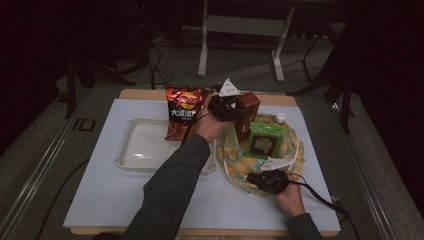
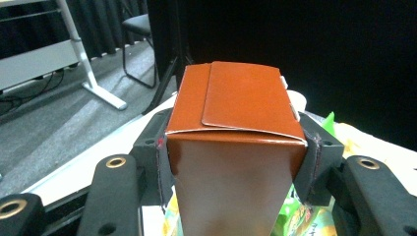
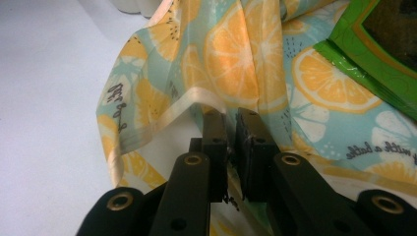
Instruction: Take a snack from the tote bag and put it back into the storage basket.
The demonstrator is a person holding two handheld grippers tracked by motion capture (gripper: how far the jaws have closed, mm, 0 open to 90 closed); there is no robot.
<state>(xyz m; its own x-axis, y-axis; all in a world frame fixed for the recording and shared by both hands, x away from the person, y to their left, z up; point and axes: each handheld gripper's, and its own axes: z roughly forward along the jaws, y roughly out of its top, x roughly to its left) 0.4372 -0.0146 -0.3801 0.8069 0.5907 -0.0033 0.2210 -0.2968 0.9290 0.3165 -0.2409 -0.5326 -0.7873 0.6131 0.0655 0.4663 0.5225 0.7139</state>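
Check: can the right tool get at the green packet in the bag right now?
Probably not as is: the right tool is shut on the bag's rim. The green packet lies uncovered just beyond, so it must let go first.

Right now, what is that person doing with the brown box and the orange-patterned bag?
A person is working at a table with a gripper in each hand. The left gripper is clamped on the sides of a brown box, holding it upright above the lemon-print bag. The right gripper pinches the bag's near rim, pulling it open. A green packet already lies in the bag. A chip bag stands beside a white tray on the left.
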